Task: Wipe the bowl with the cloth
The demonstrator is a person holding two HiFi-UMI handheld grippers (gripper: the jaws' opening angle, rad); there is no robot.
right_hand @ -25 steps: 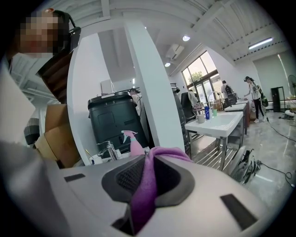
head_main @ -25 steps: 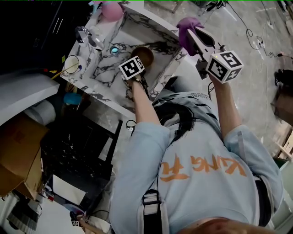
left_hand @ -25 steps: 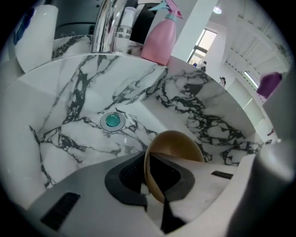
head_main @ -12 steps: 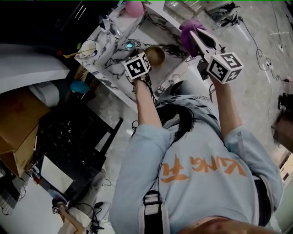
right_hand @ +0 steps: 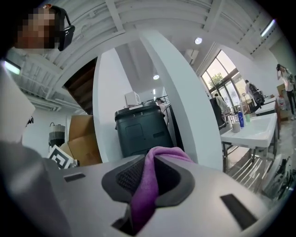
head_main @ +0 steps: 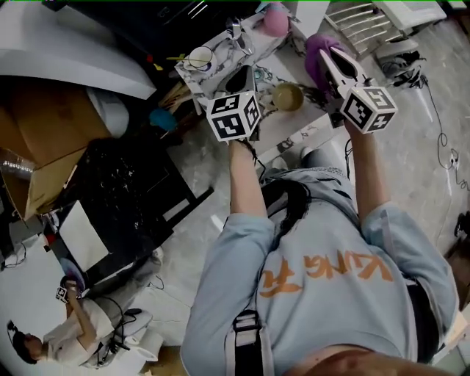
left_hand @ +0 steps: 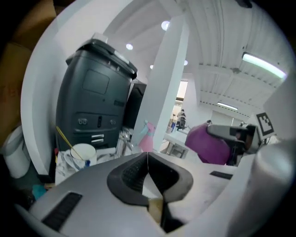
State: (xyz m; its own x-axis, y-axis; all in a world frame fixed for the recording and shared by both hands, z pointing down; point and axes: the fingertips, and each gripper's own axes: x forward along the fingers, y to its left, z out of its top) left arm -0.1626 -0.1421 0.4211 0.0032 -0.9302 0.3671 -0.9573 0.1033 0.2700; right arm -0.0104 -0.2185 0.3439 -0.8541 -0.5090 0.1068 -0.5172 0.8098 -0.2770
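Note:
A golden-brown bowl point(head_main: 288, 96) sits in the marble sink point(head_main: 308, 132). My left gripper point(head_main: 239, 76) hangs raised to the left of the bowl, apart from it. Its jaws are shut tip to tip point(left_hand: 147, 156) and I see nothing gripped. My right gripper point(head_main: 332, 57) is up at the sink's far right, shut on a purple cloth point(head_main: 318, 53). The cloth point(right_hand: 144, 192) hangs folded between that gripper's pads point(right_hand: 132, 178). From the left gripper view, the cloth point(left_hand: 210, 144) and the right gripper point(left_hand: 233, 134) show at the right.
On the marble counter stand a white cup point(head_main: 199, 57) with a yellow stick, a chrome faucet point(head_main: 236, 31) and a pink bottle point(head_main: 276, 20). A dark bin point(left_hand: 95, 102) is behind the counter. Cardboard boxes point(head_main: 44, 139) and a black rack point(head_main: 125, 198) lie left.
My left gripper has lifted up and away from the bowl, which stays in the sink. The head view has swung, so the sink now sits further right. The right gripper still holds the cloth.

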